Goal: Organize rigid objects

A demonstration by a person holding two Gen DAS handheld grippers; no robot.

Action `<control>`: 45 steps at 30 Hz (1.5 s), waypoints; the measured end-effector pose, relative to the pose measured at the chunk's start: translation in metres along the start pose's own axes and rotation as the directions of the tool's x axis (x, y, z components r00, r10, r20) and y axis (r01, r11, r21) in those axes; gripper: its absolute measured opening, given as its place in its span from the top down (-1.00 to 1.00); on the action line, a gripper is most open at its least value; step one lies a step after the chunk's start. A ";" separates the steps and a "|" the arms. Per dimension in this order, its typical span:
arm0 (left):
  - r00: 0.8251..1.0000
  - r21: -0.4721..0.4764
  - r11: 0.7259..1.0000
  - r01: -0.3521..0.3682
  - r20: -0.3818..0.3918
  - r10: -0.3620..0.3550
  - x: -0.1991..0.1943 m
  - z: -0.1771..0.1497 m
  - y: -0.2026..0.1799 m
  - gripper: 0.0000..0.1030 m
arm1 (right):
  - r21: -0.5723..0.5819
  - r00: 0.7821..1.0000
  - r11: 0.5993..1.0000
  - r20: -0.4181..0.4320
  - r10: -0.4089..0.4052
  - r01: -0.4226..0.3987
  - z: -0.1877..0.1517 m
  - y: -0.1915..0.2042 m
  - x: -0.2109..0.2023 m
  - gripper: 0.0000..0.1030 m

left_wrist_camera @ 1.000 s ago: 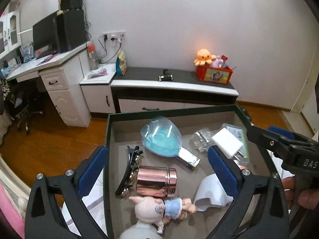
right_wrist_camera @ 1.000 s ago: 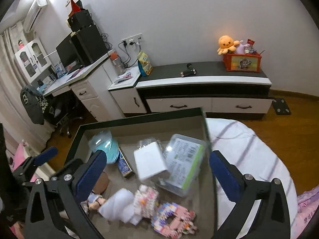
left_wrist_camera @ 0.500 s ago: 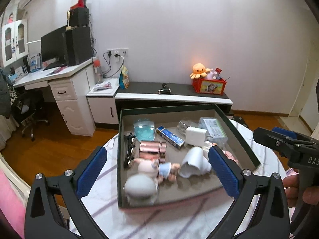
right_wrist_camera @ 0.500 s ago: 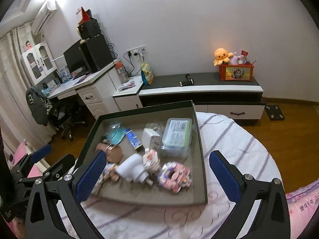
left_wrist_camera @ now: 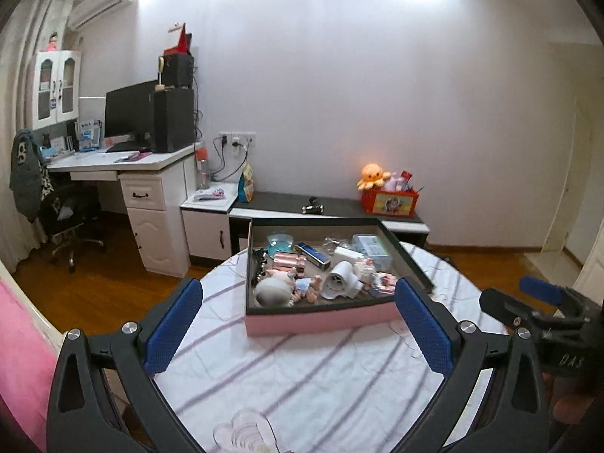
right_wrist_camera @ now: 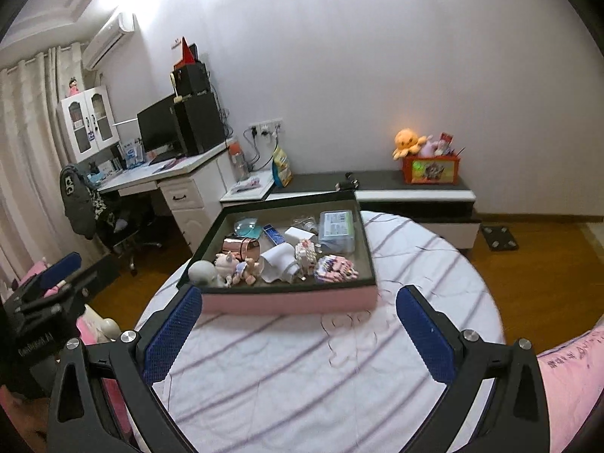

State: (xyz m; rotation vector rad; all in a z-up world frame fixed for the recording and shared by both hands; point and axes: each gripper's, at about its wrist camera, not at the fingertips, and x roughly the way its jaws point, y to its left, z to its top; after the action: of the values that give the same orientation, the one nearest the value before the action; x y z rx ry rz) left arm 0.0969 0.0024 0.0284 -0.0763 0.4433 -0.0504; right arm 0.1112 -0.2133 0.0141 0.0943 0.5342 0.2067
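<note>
Hovering wide apart, both claws [left_wrist_camera: 298, 330] [right_wrist_camera: 298, 334] face the pink box [right_wrist_camera: 290, 302]

1 box [left_wrist_camera: 321, 321], 1 doll [left_wrist_camera: 287, 287], 1 rose-gold cup [left_wrist_camera: 288, 261], 2 hand-held grippers.

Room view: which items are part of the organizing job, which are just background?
Job: pink box on round table; inside it rose-gold cup, doll, clear case; left gripper, right gripper, both open, empty.

Background: orange octopus plush, monitor, office chair.
</note>
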 end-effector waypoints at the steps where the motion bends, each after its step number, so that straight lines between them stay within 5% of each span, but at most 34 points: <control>1: 1.000 -0.001 1.000 0.000 0.011 0.000 -0.009 -0.004 -0.002 -1.00 | 0.000 1.000 1.000 0.008 -0.009 0.009 -0.004 0.001 -0.006 -1.00; 16: 0.999 -0.027 0.998 -0.053 -0.013 0.053 -0.072 -0.053 -0.012 -1.00 | -0.041 0.994 0.997 0.086 -0.063 0.067 -0.053 0.011 -0.078 -1.00; 45: 0.997 -0.032 0.996 -0.080 -0.018 0.080 -0.087 -0.064 -0.007 -1.00 | -0.050 0.996 0.997 0.078 -0.049 0.053 -0.058 0.029 -0.081 -1.00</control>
State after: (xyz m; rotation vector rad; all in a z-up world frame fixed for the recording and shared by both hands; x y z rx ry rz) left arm -0.0095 -0.0026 0.0081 -0.0905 0.4636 0.0350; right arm 0.0085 -0.2010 0.0081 0.0379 0.4535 0.1664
